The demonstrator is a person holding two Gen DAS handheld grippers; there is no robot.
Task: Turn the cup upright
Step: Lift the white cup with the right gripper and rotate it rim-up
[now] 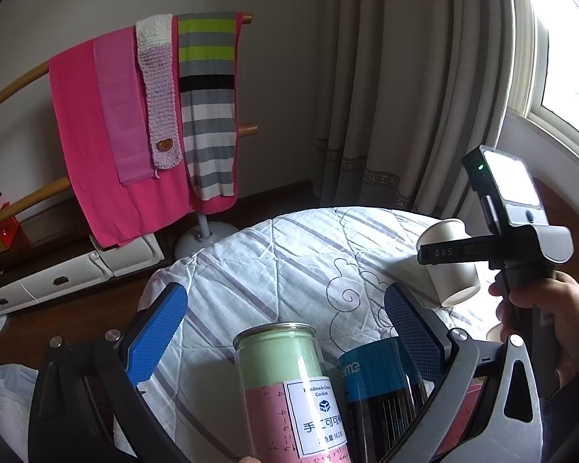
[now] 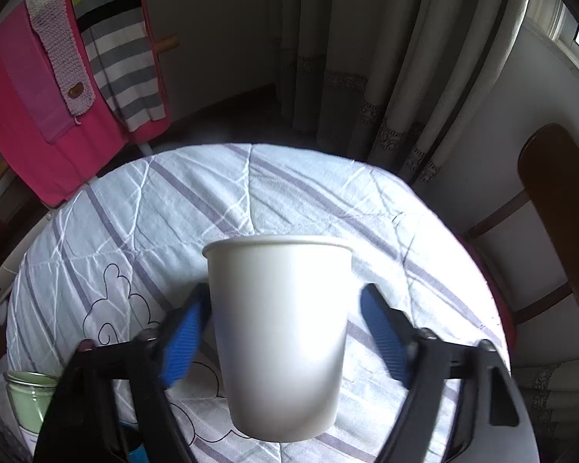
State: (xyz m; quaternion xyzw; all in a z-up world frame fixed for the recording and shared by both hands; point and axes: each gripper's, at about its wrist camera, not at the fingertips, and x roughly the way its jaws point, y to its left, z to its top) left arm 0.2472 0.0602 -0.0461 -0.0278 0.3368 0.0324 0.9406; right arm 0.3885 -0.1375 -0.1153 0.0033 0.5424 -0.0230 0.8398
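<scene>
Two tins, a pale-green glass-walled one (image 1: 280, 362) and a blue one (image 1: 378, 378), stand between my left tool's (image 1: 285, 332) spread, empty pads.

Right view: smooth white paper cup (image 2: 280, 332), rim uppermost at frame centre, between my right tool's (image 2: 285, 332) ribbed blue pads; grip contact I cannot tell. I judge gentle lowering onto the quilted bed (image 2: 173, 200), then release.

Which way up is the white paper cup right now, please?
Mouth up, somewhat tilted: the paper cup shows its rolled rim on top and narrower base below, gripped by the right gripper.
</scene>
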